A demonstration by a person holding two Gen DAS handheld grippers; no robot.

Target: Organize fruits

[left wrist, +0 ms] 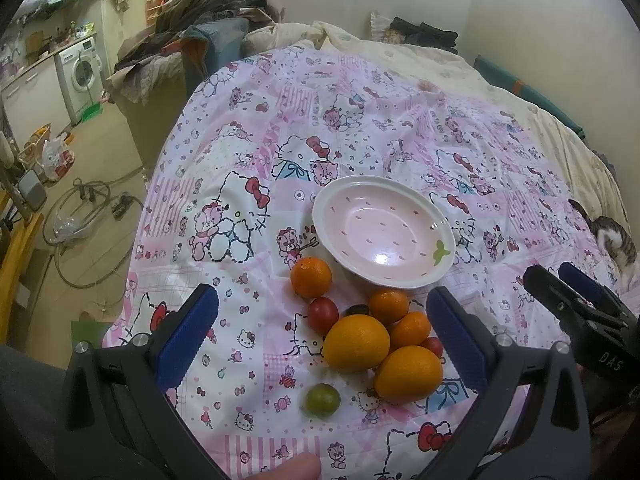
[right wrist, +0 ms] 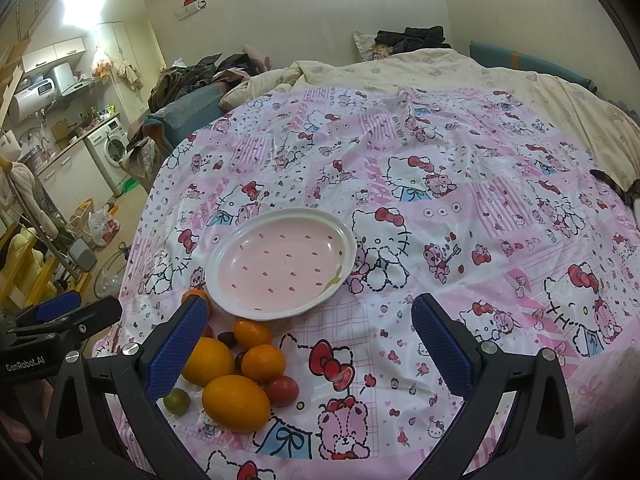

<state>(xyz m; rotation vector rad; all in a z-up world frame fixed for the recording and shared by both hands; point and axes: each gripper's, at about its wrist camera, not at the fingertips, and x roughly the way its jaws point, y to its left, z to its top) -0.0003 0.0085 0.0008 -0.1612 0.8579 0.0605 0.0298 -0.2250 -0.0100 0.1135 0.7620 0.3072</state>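
A pink bowl with a white rim [left wrist: 440,256] [right wrist: 240,304] sits empty on the Hello Kitty cloth. Just in front of it lies a cluster of fruit: two large oranges [left wrist: 356,343] [right wrist: 236,403], several small oranges [left wrist: 311,277] [right wrist: 263,363], red tomatoes [left wrist: 323,314] [right wrist: 282,390], a green tomato [left wrist: 322,400] [right wrist: 177,401] and a dark fruit [left wrist: 357,310] [right wrist: 226,338]. My left gripper [left wrist: 324,336] is open and empty, fingers either side of the cluster, above it. My right gripper [right wrist: 310,340] is open and empty, to the right of the fruit.
The cloth covers a bed [right wrist: 440,72] with a cream quilt behind. A cat [left wrist: 616,240] lies at the right edge. Piled clothes [left wrist: 200,28] sit at the back left. The floor at left holds cables, bags and a washing machine [left wrist: 82,72].
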